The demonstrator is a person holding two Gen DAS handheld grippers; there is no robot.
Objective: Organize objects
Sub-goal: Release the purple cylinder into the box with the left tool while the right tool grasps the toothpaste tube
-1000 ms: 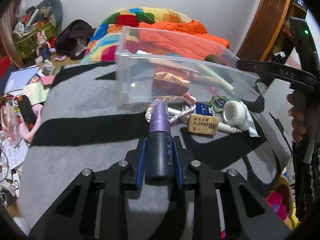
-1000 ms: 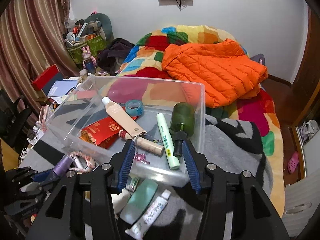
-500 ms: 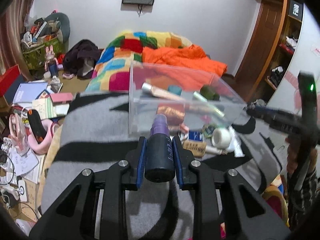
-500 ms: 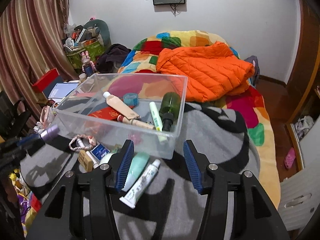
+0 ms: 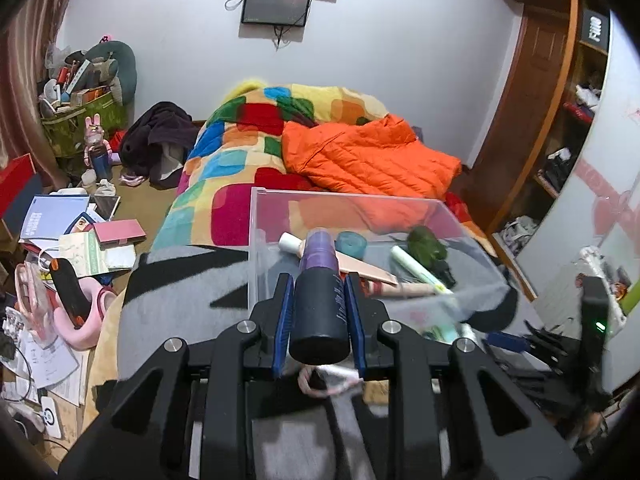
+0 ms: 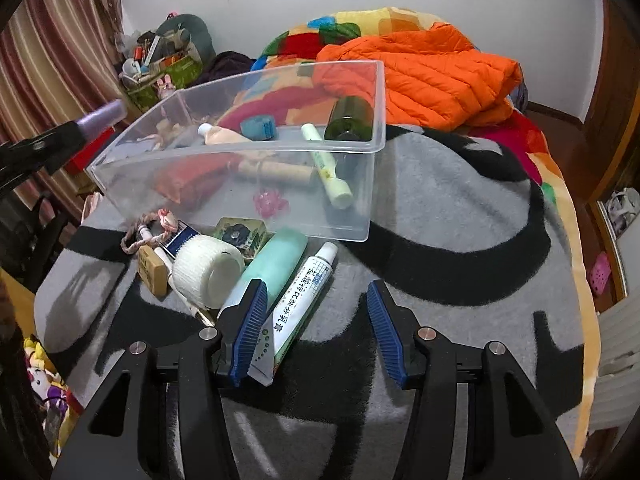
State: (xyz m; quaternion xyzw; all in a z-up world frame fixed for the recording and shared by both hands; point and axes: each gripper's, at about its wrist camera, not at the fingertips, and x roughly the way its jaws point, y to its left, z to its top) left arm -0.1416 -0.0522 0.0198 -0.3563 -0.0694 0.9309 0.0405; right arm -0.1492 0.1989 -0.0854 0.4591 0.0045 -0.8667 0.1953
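We see the grey blanket [image 6: 460, 208] under a clear bin [image 6: 360, 152]. Our left gripper [image 5: 319, 280] clamps a dark bottle [image 5: 320, 312] with a purple cap, held at the bin's near wall. Our right gripper [image 6: 316, 312] hangs open, nothing held, over a white tube [image 6: 304, 300] lying near the bin.

Evenly and brightly lit from overhead, with soft shadows on the grey blanket [image 6: 432, 208] beneath the clear bin [image 6: 256, 168] and the right gripper [image 6: 316, 328]. Faint glare on the bin's walls. Strong fisheye bending, black vignette in every corner. Motion blur in the left view below and right of the bin [image 5: 360, 232]; sharp elsewhere.
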